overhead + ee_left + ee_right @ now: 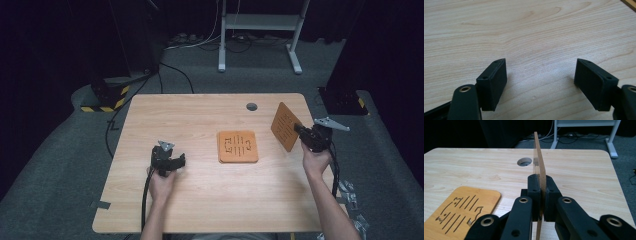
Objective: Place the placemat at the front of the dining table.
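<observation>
Orange-brown and thin, a wooden board (285,126) with cut slots is pinched on edge between the closed jaws of the right gripper (302,131), held tilted above the right side of the wooden table (200,200). Seen from the right gripper view, the board (539,165) stands upright between the two pads. A second slotted board (238,147) lies flat near the table's middle. Well apart from both, the left gripper (176,161) rests low over bare wood with its jaws spread wide, holding nothing (540,82).
</observation>
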Tool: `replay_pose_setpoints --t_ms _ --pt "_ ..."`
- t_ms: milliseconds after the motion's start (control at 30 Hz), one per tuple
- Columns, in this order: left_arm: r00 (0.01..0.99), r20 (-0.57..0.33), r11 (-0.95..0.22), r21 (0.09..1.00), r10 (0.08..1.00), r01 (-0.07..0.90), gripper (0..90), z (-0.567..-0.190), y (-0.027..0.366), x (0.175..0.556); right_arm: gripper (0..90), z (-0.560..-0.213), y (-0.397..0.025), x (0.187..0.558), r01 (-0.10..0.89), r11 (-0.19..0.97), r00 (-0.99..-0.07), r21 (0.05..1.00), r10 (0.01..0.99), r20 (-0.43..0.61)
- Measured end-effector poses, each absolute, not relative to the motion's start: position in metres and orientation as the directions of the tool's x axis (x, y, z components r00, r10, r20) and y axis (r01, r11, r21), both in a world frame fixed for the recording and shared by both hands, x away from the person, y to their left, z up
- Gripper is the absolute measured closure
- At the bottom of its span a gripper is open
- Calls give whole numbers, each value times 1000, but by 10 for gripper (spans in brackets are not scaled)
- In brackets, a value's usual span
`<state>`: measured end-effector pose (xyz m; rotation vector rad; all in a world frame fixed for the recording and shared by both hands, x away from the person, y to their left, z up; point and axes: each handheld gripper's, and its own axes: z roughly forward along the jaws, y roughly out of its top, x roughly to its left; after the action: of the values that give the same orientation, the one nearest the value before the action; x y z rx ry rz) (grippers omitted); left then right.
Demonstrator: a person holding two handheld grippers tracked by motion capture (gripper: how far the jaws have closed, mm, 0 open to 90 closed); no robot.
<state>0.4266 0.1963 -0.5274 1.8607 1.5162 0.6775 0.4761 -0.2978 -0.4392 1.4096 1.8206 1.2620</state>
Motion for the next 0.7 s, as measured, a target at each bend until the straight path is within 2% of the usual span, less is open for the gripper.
replay_pose_setpoints --t_ms 400,700 --pt "203 -3 -133 747 979 652 262 -527 196 427 845 -448 -294 480 490 110 -295 865 954 46" --pt "204 -3 -134 747 979 652 262 -527 196 427 793 -454 -307 483 514 60 -240 856 968 76"
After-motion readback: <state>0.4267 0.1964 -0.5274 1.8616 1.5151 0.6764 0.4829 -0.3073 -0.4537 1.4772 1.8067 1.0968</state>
